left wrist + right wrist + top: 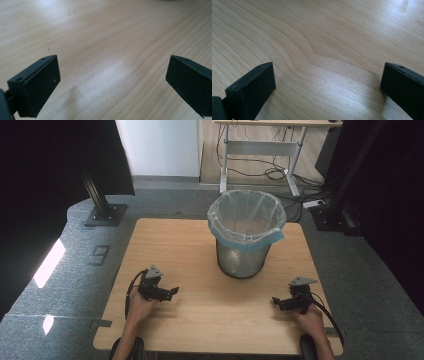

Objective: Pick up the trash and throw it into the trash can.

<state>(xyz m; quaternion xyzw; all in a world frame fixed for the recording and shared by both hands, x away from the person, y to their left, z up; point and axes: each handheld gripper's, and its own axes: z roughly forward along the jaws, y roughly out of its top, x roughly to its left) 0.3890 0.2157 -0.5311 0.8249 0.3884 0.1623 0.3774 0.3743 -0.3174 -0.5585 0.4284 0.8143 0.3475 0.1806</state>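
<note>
A wire-mesh waste bin (244, 254) lined with a clear plastic bag (246, 216) stands upright on the far middle of the wooden table (200, 245). My left gripper (173, 291) rests low near the table's front left, held by a hand, pointing right. My right gripper (276, 302) rests near the front right, pointing left. In the left gripper view, my gripper (112, 82) is open with bare wood between the jaws. In the right gripper view, my gripper (327, 87) is also open over bare wood.
Grey carpet surrounds the table. A black post on a base plate (104, 214) stands at the far left. Another black stand (334, 215) is at the far right. A desk frame with cables (265, 150) stands behind.
</note>
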